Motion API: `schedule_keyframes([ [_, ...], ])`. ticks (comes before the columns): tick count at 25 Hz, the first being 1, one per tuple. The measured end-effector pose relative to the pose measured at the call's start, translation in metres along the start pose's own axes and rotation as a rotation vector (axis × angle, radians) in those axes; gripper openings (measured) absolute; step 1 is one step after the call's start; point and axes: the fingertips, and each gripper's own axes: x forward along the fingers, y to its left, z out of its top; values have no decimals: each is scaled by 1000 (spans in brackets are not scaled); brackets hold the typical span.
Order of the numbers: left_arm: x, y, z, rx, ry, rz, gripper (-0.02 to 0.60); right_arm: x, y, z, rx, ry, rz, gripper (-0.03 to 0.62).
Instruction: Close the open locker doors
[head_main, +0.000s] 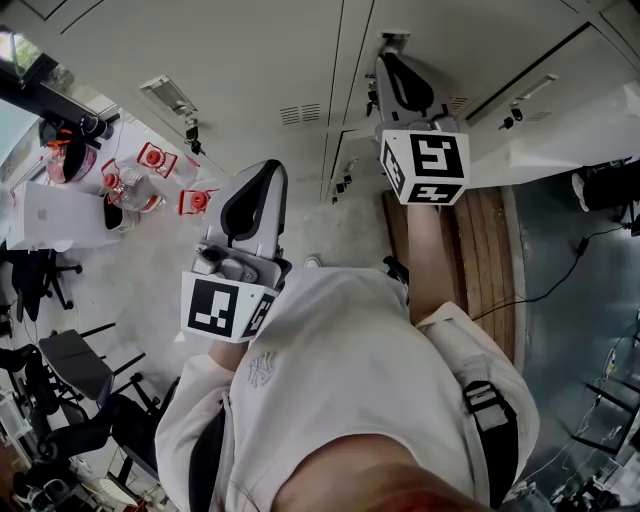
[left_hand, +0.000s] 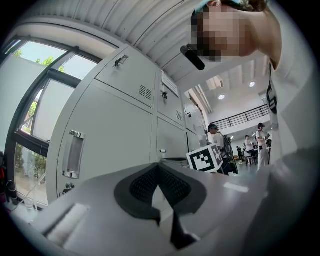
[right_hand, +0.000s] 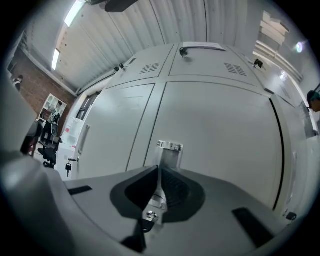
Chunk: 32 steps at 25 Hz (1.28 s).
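Grey metal lockers (right_hand: 215, 125) ahead. The right tool (right_hand: 159, 169) and left tool (left_hand: 159, 167) are pinched together, empty. Push squarely, probably beside the chrome recessed handle (right_hand: 170, 146).

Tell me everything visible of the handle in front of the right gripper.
The handle is a narrow recessed pull of shiny metal, set upright in a pale grey locker door. Its top flange carries small fasteners. The right gripper, jaws together, points at it and hides its lower part; contact cannot be told. A round lock shows below.
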Motion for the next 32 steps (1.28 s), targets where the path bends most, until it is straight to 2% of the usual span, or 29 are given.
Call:
schedule_keyframes([
  [4,-6,0,2,-3,-4,-8,5,1,2,0,-55,18,-40,28],
  [13,-22,8,4,-4,-14,-6,5,-15,10,22,-33,-25,-46,28],
  [15,-26,9,5,-5,-16,-2,5,-28,16,36,-1,-66,-20,28],
  [18,-31,11,7,-3,-18,4,5,-59,32,57,88,-145,64,21],
  [21,-34,13,5,0,-12,8,5,-91,46,64,162,-189,119,18],
  [25,-40,15,1,8,-1,22,5,-121,61,44,165,-147,134,16],
  [32,-45,26,-22,28,42,61,5,-141,88,-20,224,-31,167,14],
])
